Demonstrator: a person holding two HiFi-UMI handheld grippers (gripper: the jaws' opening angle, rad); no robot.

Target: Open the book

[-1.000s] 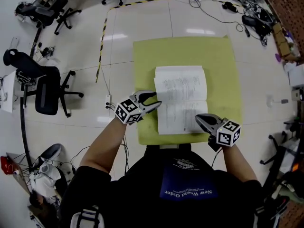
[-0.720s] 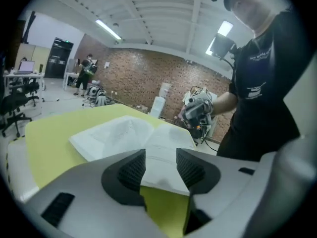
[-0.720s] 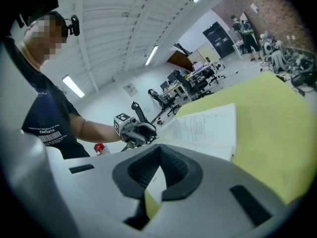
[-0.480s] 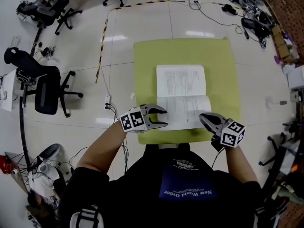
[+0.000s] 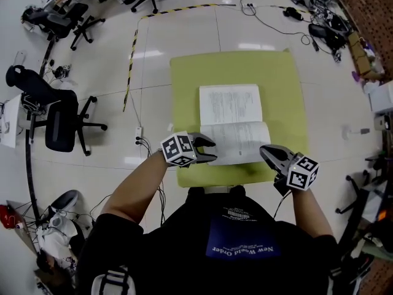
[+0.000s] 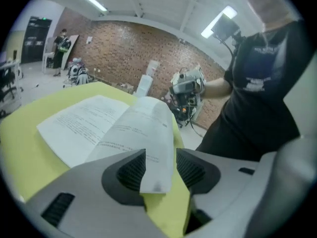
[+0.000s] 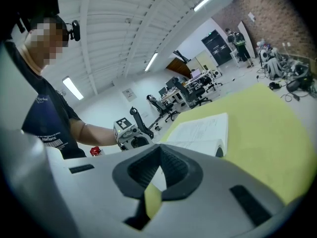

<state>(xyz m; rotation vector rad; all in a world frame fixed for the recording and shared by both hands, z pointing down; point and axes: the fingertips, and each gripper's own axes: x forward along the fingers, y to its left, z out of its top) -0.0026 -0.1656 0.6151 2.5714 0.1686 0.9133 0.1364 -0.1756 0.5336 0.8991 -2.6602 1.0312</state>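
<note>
Yellow table [image 5: 184, 91] carrying open book [image 5: 230, 106]; left gripper [image 5: 212, 151] hovering released, raised page [image 6: 148, 133] standing between jaws; right gripper [image 5: 264, 151] hanging clenched, empty.

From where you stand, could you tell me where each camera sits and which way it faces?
Head view: on the person's head, looking steeply down at the book on the yellow mat; torso, forearms, left gripper and right gripper show.
Left gripper view: on the left gripper, looking along its parted jaws past a lifted page toward a brick wall; torso shows.
Right gripper view: on the right gripper, looking along its closed jaws toward office chairs; torso, left arm show.
Shared: both gripper views see the book and the other gripper.
</note>
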